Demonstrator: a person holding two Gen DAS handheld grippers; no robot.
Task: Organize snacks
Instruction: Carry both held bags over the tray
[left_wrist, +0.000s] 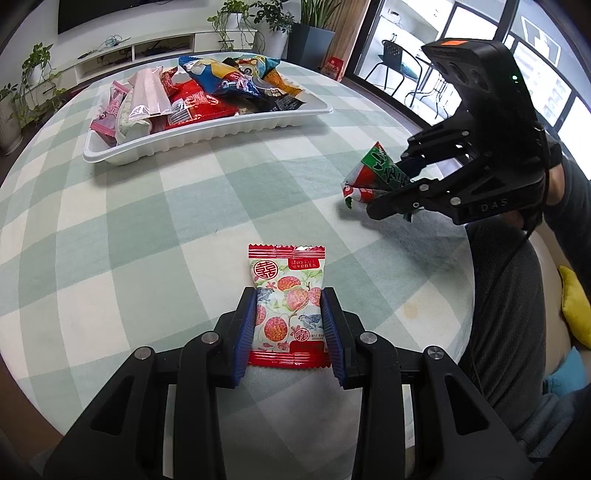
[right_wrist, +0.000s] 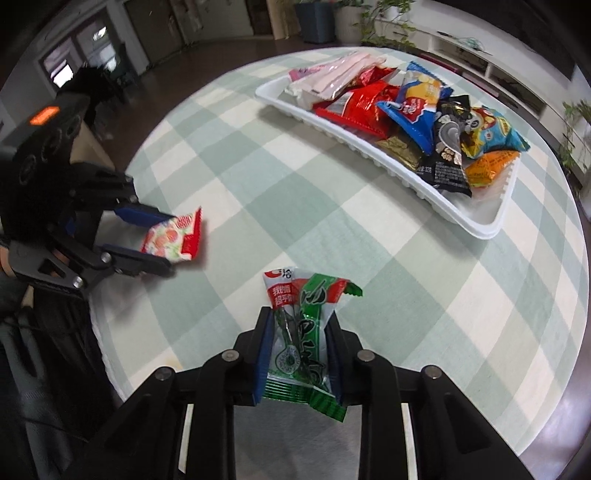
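With each packet clamped lengthwise between fingers, the lychee packet (left_wrist: 286, 306) in the left gripper (left_wrist: 290, 332) and the green packet (right_wrist: 299, 339) in the right gripper (right_wrist: 297, 354), the white tray (left_wrist: 207, 136) was seen ahead of both, across the table (left_wrist: 184, 206).

Lychee-print packet (left_wrist: 287, 306): white with red crimped ends, flat, pinched at both sides, above the cloth.
Green seaweed packet (right_wrist: 301, 343): crumpled, upright, clamped at its sides.
White tray (left_wrist: 207, 136): heaped with mixed snack packets (left_wrist: 207, 92).
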